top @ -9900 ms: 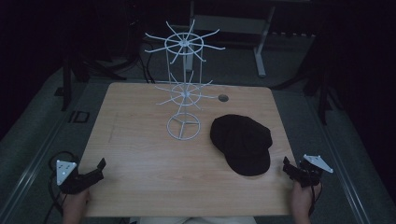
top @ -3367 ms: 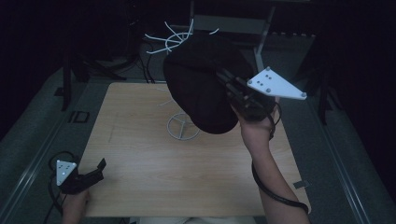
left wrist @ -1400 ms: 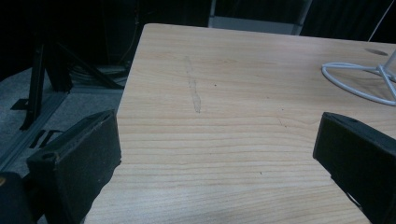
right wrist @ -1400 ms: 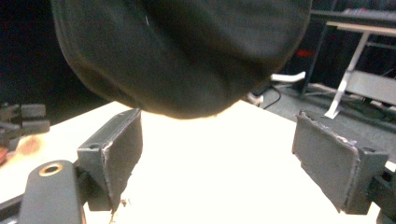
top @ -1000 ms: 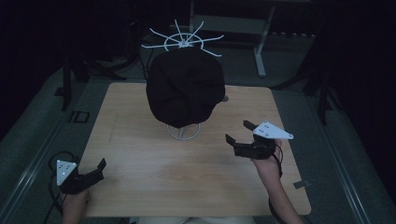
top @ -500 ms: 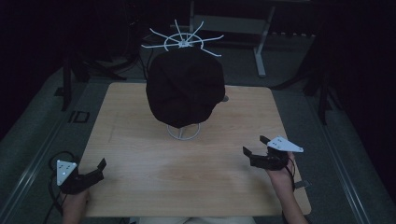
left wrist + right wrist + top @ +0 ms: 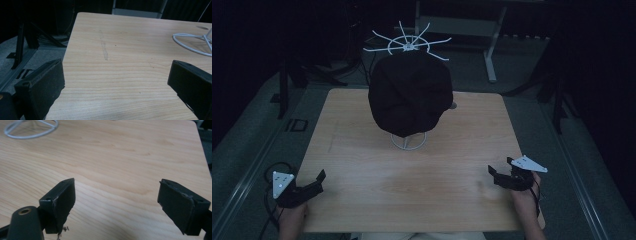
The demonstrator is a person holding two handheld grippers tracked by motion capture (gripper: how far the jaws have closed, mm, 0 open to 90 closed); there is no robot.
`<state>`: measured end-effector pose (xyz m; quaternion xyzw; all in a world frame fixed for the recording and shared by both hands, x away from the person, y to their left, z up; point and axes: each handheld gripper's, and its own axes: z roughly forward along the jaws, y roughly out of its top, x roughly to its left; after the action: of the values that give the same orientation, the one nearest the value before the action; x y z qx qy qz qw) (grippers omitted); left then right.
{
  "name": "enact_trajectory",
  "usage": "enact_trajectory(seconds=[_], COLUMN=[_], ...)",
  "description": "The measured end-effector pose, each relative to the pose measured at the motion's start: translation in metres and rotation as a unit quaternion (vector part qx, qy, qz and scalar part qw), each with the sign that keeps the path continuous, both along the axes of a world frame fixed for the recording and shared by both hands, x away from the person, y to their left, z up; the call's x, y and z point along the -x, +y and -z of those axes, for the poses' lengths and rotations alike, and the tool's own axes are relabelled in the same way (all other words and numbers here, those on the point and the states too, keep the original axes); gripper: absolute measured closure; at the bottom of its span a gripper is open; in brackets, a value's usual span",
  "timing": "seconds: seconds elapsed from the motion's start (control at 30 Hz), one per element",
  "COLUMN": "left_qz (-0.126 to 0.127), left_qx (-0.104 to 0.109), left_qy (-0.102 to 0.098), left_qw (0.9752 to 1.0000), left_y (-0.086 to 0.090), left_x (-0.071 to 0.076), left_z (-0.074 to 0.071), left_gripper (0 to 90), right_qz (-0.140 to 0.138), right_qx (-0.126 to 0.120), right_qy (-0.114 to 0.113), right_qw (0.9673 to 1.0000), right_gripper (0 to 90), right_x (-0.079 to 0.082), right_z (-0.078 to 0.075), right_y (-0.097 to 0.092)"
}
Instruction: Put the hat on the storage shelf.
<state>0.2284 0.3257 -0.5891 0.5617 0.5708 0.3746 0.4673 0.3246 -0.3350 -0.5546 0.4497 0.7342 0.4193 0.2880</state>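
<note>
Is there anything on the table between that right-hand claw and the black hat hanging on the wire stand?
Nothing visible. Bare wood lies between the right gripper and the white stand holding the black hat.

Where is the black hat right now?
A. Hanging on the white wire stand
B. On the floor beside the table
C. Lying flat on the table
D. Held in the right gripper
A. The black hat hangs on the white wire stand, above the table, and the right gripper is open and empty near the table's right edge.
</note>
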Motion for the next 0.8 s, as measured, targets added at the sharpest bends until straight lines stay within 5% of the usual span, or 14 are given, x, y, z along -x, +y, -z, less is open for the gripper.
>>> enact_trajectory(seconds=[0.47,0.8], left_qz=[0.000,0.001], left_qx=[0.001,0.001], left_qy=[0.000,-0.001], left_qw=[1.0000,1.0000], left_y=[0.000,0.000], left_x=[0.000,0.000], left_z=[0.000,0.000], left_gripper=[1.5,1.5], right_qz=[0.111,0.163], right_qx=[0.033,0.025], right_qy=[0.004,-0.002], right_qw=[0.9933,0.9863], right_gripper=[14.2,14.2], right_x=[0.005,0.010], right_z=[0.012,0.017], right_y=[-0.030,-0.043])
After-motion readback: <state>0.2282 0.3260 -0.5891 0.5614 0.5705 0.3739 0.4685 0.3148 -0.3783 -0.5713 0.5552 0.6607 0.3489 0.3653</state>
